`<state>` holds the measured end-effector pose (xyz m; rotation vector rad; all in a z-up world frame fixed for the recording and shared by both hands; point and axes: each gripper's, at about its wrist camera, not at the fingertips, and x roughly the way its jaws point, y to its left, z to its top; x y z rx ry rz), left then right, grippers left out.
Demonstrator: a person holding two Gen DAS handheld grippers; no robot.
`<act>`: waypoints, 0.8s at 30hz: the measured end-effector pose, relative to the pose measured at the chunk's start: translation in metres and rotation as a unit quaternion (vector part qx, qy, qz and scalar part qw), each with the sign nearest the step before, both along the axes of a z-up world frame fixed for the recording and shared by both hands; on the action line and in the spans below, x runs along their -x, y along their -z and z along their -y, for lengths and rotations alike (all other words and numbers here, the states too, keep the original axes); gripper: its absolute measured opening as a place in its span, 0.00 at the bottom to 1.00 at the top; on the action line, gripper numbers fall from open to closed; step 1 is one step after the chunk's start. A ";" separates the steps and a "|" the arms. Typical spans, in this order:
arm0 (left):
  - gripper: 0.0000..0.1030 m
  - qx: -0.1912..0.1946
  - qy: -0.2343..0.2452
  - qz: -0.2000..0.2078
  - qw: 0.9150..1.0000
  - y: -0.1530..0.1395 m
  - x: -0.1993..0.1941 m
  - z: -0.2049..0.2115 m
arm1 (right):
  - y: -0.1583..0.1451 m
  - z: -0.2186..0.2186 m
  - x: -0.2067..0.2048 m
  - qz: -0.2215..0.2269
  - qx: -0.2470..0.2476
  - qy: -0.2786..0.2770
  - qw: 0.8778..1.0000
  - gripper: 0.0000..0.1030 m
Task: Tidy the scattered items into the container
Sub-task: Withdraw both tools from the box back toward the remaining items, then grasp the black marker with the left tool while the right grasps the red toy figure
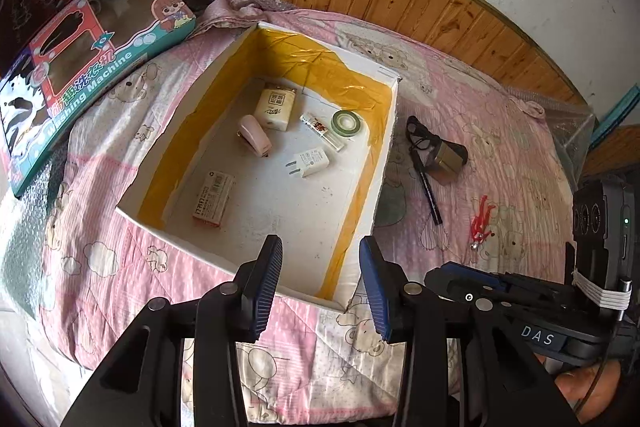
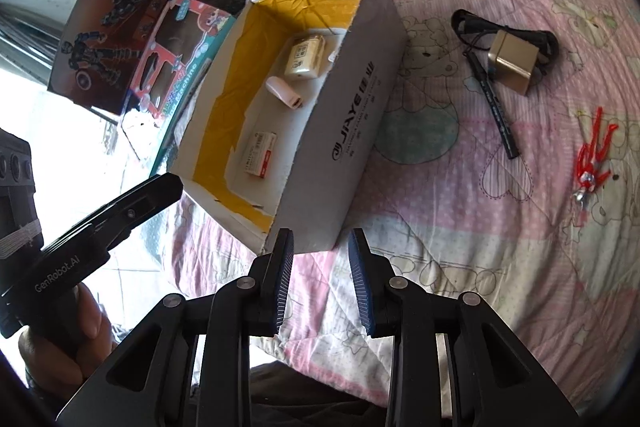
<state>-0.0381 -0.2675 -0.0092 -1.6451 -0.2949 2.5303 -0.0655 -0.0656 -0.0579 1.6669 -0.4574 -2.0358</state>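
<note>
2 grippers, left gripper [image 1: 320, 283] and right gripper [image 2: 322, 281], held apart and empty, box [image 1: 384, 163] loaded with 6 items, pen [image 1: 428, 187] left outside on quilt [image 1: 500, 155].

A white open box [image 1: 276, 211] with yellow-taped walls sits mid-frame, holding small items; right of it lie a black pen [image 1: 427, 187], gold charger [image 1: 444, 161] and red trinket [image 1: 482, 221].
</note>
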 end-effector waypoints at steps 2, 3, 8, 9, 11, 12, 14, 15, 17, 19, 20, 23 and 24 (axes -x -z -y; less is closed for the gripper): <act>0.41 0.005 0.016 -0.001 1.000 0.000 0.003 -0.011 | 0.005 -0.012 -0.003 0.005 0.000 0.015 1.000 0.31; 0.41 0.005 0.022 0.000 1.000 0.000 0.005 -0.016 | 0.006 -0.019 -0.004 0.007 0.000 0.023 1.000 0.31; 0.41 0.003 0.056 0.004 0.998 0.003 0.018 -0.048 | 0.015 -0.051 -0.008 0.017 -0.001 0.060 0.998 0.31; 0.41 0.003 0.062 0.005 0.998 0.003 0.021 -0.055 | 0.017 -0.057 -0.008 0.020 -0.002 0.067 0.998 0.31; 0.41 0.000 0.074 0.007 0.997 0.004 0.025 -0.068 | 0.020 -0.070 -0.009 0.025 -0.003 0.080 0.996 0.31; 0.41 -0.001 0.080 0.008 0.997 0.005 0.028 -0.075 | 0.022 -0.075 -0.010 0.028 -0.004 0.085 0.996 0.31; 0.41 -0.005 0.087 0.014 0.996 0.008 0.032 -0.086 | 0.024 -0.087 -0.010 0.033 -0.005 0.097 0.995 0.31; 0.41 -0.008 0.089 0.019 0.996 0.010 0.034 -0.091 | 0.025 -0.092 -0.010 0.035 -0.006 0.102 0.994 0.31; 0.41 -0.014 0.092 0.028 0.995 0.015 0.037 -0.102 | 0.028 -0.104 -0.010 0.040 -0.008 0.111 0.993 0.31; 0.41 -0.019 0.095 0.037 0.995 0.020 0.039 -0.112 | 0.032 -0.115 -0.009 0.045 -0.008 0.121 0.992 0.31; 0.41 -0.020 0.096 0.040 0.994 0.022 0.040 -0.116 | 0.034 -0.121 -0.009 0.048 -0.008 0.126 0.991 0.31; 0.41 -0.022 0.097 0.055 0.994 0.033 0.044 -0.130 | 0.041 -0.137 -0.008 0.059 -0.007 0.142 0.988 0.31; 0.41 -0.022 0.097 0.062 0.993 0.037 0.044 -0.134 | 0.044 -0.142 -0.007 0.062 -0.007 0.146 0.987 0.31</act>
